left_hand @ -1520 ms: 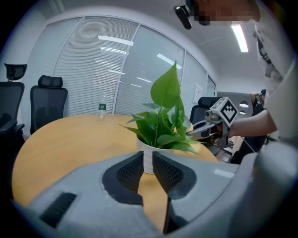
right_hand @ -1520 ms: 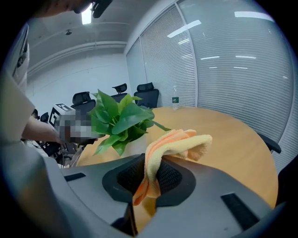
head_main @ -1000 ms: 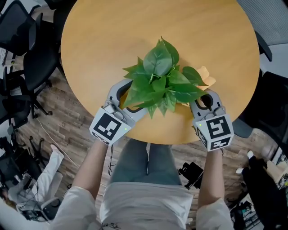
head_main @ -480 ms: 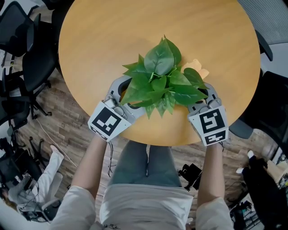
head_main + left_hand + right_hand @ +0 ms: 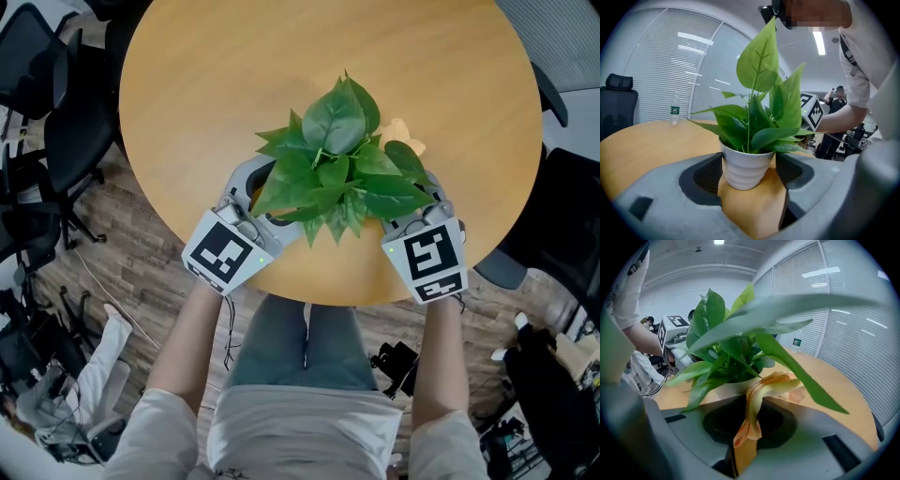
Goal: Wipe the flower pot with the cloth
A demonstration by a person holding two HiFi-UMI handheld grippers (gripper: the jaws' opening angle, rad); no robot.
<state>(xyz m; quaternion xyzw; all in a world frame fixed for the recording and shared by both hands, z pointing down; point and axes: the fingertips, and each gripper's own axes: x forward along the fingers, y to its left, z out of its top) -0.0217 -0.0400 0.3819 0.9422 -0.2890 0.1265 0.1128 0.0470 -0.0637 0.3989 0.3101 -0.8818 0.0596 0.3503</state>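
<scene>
A green leafy plant (image 5: 333,159) stands in a ribbed white flower pot (image 5: 746,171) near the front edge of the round wooden table (image 5: 234,75). My left gripper (image 5: 272,197) reaches in from the lower left. Its jaws stand on either side of the pot and its pads (image 5: 710,176) press against it. My right gripper (image 5: 417,202) comes in from the lower right, shut on a yellow-orange cloth (image 5: 757,394). The cloth lies against the pot's right side (image 5: 729,389), and its free end (image 5: 401,131) shows past the leaves. From above, the leaves hide the pot.
Black office chairs (image 5: 56,112) stand off the table's left side, and a grey chair (image 5: 553,94) is at the right. A water bottle (image 5: 675,108) stands on the table's far side. Cables and gear lie on the wooden floor (image 5: 122,281).
My right gripper has slid left toward the pot and rolled a little. The cloth's free end has drawn in behind the leaves. The left gripper and pot have stayed put.
</scene>
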